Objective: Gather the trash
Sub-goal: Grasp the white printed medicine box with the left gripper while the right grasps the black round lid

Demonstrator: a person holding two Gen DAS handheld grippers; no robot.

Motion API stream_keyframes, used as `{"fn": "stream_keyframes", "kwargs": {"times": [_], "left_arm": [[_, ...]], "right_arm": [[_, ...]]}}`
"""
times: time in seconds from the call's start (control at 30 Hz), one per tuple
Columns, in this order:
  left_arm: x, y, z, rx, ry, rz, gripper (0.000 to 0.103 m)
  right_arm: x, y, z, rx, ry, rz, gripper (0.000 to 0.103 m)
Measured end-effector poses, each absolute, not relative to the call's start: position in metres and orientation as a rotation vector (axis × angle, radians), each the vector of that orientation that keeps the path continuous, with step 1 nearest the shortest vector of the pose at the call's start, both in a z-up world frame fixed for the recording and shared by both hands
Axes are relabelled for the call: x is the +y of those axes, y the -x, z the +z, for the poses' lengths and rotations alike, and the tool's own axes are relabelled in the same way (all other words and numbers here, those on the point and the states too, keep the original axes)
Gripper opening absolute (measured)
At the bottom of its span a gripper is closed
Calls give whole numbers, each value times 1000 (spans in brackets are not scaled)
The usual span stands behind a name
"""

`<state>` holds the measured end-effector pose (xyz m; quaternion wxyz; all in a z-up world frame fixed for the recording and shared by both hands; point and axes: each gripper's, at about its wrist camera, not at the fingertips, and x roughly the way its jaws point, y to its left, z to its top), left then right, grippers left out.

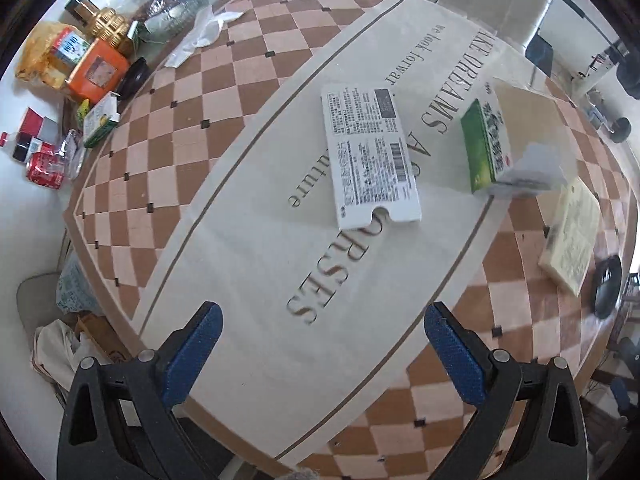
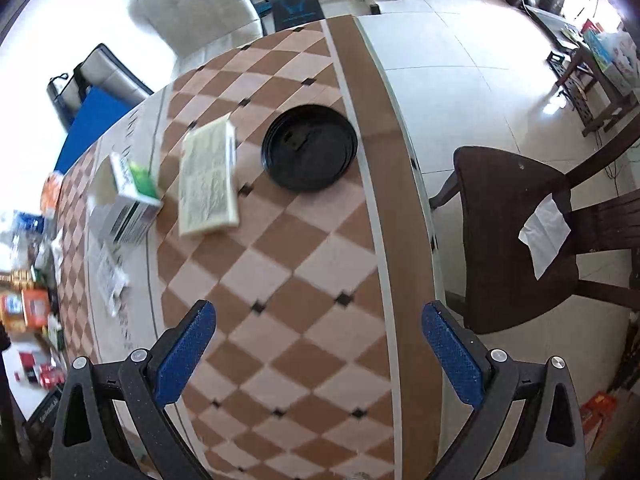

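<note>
From the left wrist, the left gripper (image 1: 320, 344) hangs with its blue pads wide apart and nothing between them, above the pale lettered runner (image 1: 248, 248) on the checkered table (image 1: 168, 128). A flattened white carton (image 1: 370, 156) lies flat on the runner ahead. Further right a green-and-white box (image 1: 490, 144) stands at the runner's border, and beyond it a cream flat box (image 1: 570, 236) rests on the checks beside a black lid (image 1: 608, 286) near the table's edge. At the far left corner a clutter crowds together: an orange box (image 1: 98, 72), a gold bottle (image 1: 106, 24), a crushed red can (image 1: 46, 166), clear plastic bottles (image 1: 172, 4). The runner between gripper and carton is bare.

From the right wrist, the right gripper (image 2: 318, 354) is likewise spread and empty, over bare checks near the table's brown border (image 2: 404, 240). The black lid (image 2: 309, 146) lies ahead, close to that border; the cream flat box (image 2: 208, 178) is just left of it, then the green-and-white box (image 2: 130, 200). A dark wooden chair (image 2: 516, 236) with a white paper (image 2: 544, 236) on its seat stands off the edge.
</note>
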<state>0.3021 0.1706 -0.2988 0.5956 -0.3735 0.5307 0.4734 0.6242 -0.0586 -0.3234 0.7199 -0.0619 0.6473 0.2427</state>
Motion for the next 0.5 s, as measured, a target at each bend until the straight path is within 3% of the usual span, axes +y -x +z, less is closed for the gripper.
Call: {"fn": "stream_keyframes", "kwargs": {"times": [0.17, 0.37, 0.47, 0.5], "left_arm": [[230, -320, -335, 1229, 1013, 1113, 103], [264, -345, -363, 1300, 983, 1086, 102], [268, -347, -365, 1291, 948, 1081, 87], [266, -346, -363, 1265, 953, 1057, 72]], "right_arm": [[-15, -678, -362, 1480, 134, 485, 103], [23, -703, -384, 1503, 147, 478, 103], [38, -707, -393, 1501, 203, 457, 103], [41, -708, -397, 1502, 222, 447, 103]]}}
